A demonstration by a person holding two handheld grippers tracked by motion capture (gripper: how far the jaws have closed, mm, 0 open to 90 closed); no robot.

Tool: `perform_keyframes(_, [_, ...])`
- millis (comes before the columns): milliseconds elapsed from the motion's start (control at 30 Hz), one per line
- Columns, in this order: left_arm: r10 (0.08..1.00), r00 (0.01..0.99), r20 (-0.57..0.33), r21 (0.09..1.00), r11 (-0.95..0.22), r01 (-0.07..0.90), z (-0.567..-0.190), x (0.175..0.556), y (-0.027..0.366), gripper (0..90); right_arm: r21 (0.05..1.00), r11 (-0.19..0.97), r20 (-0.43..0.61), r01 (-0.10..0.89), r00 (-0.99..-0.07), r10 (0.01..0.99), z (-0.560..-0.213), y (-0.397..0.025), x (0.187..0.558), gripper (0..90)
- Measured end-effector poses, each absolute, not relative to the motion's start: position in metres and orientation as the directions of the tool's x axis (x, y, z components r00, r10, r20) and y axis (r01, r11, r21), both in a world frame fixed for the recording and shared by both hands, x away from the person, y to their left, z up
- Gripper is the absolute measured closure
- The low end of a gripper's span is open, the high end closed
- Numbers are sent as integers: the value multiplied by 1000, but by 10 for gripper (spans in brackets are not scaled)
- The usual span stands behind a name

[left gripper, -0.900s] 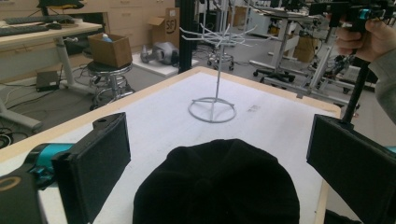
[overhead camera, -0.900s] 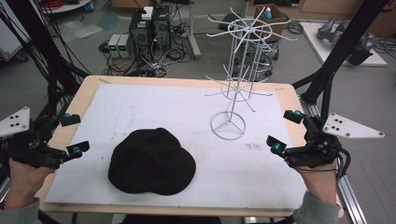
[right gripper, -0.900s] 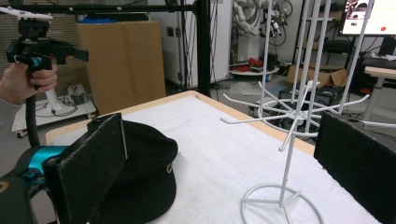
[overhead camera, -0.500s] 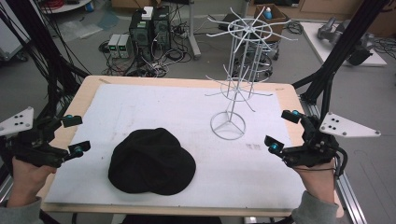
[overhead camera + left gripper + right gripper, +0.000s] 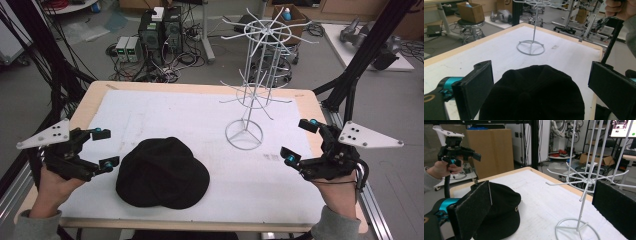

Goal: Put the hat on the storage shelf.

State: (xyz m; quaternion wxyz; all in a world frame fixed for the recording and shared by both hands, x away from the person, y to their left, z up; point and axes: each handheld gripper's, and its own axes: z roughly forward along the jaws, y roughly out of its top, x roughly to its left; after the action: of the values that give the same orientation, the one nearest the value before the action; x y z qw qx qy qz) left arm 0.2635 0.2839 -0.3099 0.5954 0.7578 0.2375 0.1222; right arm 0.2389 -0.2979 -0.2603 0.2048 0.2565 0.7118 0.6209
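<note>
A black cap [image 5: 162, 172] lies flat on the white table cover, front left of centre. A white wire hanging rack [image 5: 252, 85] stands upright behind it to the right on a ring base [image 5: 243, 135]. My left gripper [image 5: 106, 147] hovers open just left of the cap with nothing between its jaws. In the left gripper view the cap [image 5: 536, 95] lies close ahead between the wide-open jaws. My right gripper [image 5: 298, 141] is open right of the rack base and holds nothing. The right gripper view has the cap [image 5: 501, 205] and rack [image 5: 584, 185] ahead.
The wooden table [image 5: 90, 97] carries a white cover [image 5: 175, 115]. Black frame legs [image 5: 360, 60] rise at both sides. Computers and cables [image 5: 160, 30] sit on the floor behind the table. The other hand's gripper [image 5: 456, 150] is far off in the right gripper view.
My left gripper has moved right, closer to the cap. My right gripper has shifted a little left toward the rack base. Cap and rack have not moved.
</note>
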Motion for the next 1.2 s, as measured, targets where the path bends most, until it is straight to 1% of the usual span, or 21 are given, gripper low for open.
perform_keyframes(200, [506,857,-101,951,-204,232,-318,270,271,65,989,97,30,115,-781,624,-262,-299,237,14])
perform_keyframes(333, [494,864,-97,951,-209,226,-320,273,262,71,987,101,31,122,-776,630,-263,-300,234,14])
perform_keyframes(633, [480,872,-92,949,-222,222,-327,281,253,87,985,108,32,133,-762,646,-264,-305,224,14])
perform_keyframes(733, [470,876,-104,949,-218,229,-331,286,251,91,985,109,31,134,-758,652,-264,-307,221,14])
perform_keyframes(1067, [483,869,-105,936,-247,251,-353,298,248,93,984,108,37,143,-753,657,-265,-311,217,14])
perform_keyframes(1167, [488,867,-101,930,-263,256,-360,300,246,96,984,104,42,145,-754,655,-265,-311,217,13])
perform_keyframes(1200, [493,865,-93,921,-287,263,-364,302,244,96,985,97,47,142,-765,642,-265,-311,218,14])
